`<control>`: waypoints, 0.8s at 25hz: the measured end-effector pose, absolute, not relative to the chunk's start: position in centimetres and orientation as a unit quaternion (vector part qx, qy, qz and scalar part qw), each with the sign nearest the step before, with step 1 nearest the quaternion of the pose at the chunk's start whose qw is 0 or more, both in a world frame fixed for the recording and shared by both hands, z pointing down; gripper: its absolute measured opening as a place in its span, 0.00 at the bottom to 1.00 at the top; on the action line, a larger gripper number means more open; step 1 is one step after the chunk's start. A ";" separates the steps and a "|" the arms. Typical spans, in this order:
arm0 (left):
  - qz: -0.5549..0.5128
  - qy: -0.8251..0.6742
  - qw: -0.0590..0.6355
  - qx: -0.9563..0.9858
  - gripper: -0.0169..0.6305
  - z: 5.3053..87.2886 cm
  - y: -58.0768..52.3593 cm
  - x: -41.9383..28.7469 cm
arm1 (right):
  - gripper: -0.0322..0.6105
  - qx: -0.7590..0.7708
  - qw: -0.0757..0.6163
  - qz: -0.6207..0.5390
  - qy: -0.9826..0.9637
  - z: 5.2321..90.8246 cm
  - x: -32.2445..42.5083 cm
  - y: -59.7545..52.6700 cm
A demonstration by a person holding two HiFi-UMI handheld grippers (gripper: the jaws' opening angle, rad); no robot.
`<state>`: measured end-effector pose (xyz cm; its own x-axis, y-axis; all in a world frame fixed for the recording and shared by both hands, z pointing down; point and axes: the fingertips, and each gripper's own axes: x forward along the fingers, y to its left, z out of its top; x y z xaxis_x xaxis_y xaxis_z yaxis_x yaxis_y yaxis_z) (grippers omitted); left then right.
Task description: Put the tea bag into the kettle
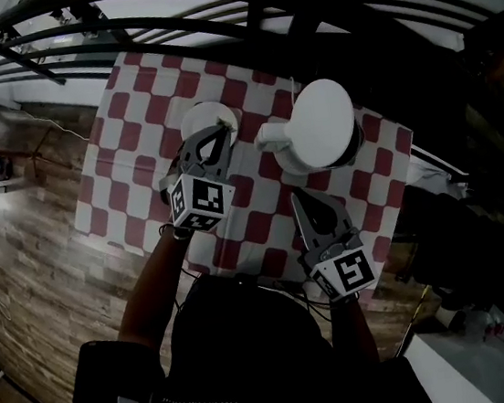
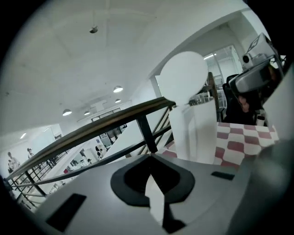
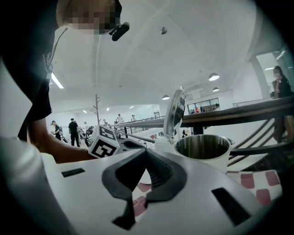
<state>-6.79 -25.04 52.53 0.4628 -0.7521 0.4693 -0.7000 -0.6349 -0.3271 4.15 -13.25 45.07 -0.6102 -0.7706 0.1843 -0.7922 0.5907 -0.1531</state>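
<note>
— Can you see the tea bag from where you stand?

— Not for certain. The left gripper [image 1: 220,134] hangs above the white cup [image 1: 207,117] with its jaws clenched tight together. Its own camera shows a white sliver [image 2: 155,202] in the slit behind the tips. I can't tell whether that is the bag or only the cup underneath.

— And the kettle?

— The kettle [image 1: 320,122] stands on the checked cloth [image 1: 125,180], near the cup on its right and not touching it. Its lid [image 3: 174,114] is tipped up, almost upright, so the steel inside [image 3: 202,147] lies open.

— Which way does the left claw face?

— It tilts a little downward. The kettle is ahead of it and slightly to the right, with the black railing [image 2: 115,124] running behind.

— What about the other hand?

— The right gripper [image 1: 296,197] is nearer the person, over the cloth. Its tip aims at the kettle's base and stops short of it. Its jaws are pressed together as well, and the cloth shows through the slit behind them.

— Do the two grippers touch?

— No, they are well apart. In the right gripper view the left one's marker cube [image 3: 106,142] sits off to the left, and the person's forearm [image 3: 55,151] reaches in behind it.
</note>
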 end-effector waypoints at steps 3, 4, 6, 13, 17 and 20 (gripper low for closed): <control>-0.268 0.434 0.046 -0.859 0.03 49.6 -22.6 -7.1 | 0.07 0.437 0.040 0.100 -0.893 43.9 4.0 -12.3; -0.259 0.436 0.047 -0.861 0.03 48.6 -21.9 -7.1 | 0.07 0.436 0.038 0.096 -0.894 43.6 3.9 -11.9; -0.240 0.438 0.051 -0.865 0.03 46.8 -20.3 -7.0 | 0.07 0.432 0.033 0.085 -0.897 42.8 3.8 -11.0; -0.170 0.451 0.038 -0.875 0.03 42.2 -16.0 -6.4 | 0.07 0.422 0.017 0.072 -0.904 41.0 3.3 -7.9; -0.135 0.451 0.013 -0.882 0.03 40.9 -14.0 -5.7 | 0.07 0.423 0.013 0.059 -0.904 40.4 3.6 -6.4; -0.115 0.449 -0.004 -0.886 0.03 40.3 -12.9 -5.0 | 0.07 0.425 0.013 0.054 -0.903 40.2 4.0 -5.5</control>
